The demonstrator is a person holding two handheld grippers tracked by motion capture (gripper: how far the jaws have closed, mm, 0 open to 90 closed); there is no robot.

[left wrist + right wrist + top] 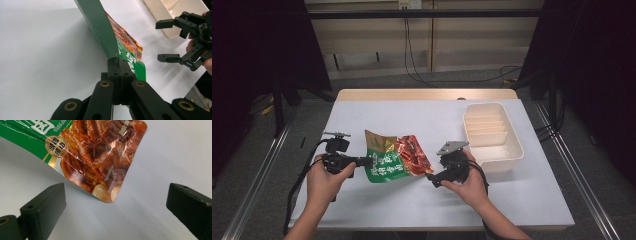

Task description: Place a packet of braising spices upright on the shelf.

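Note:
A green and red snack packet (394, 159) lies on the white table, its left edge lifted. My left gripper (368, 161) is shut on that green edge; in the left gripper view the jaws pinch the packet (105, 37) where it curves up from them (119, 65). My right gripper (432, 179) stands open just off the packet's right corner. In the right gripper view its two black fingers (43, 207) flank bare table, with the packet's printed red corner (105, 162) a little ahead of them. The right gripper also appears in the left gripper view (166, 41), jaws apart.
A cream plastic bin (492, 135) with inner dividers stands at the right of the table (512, 200), close behind the right hand. Floor cables and metal rails lie beyond the table's edges.

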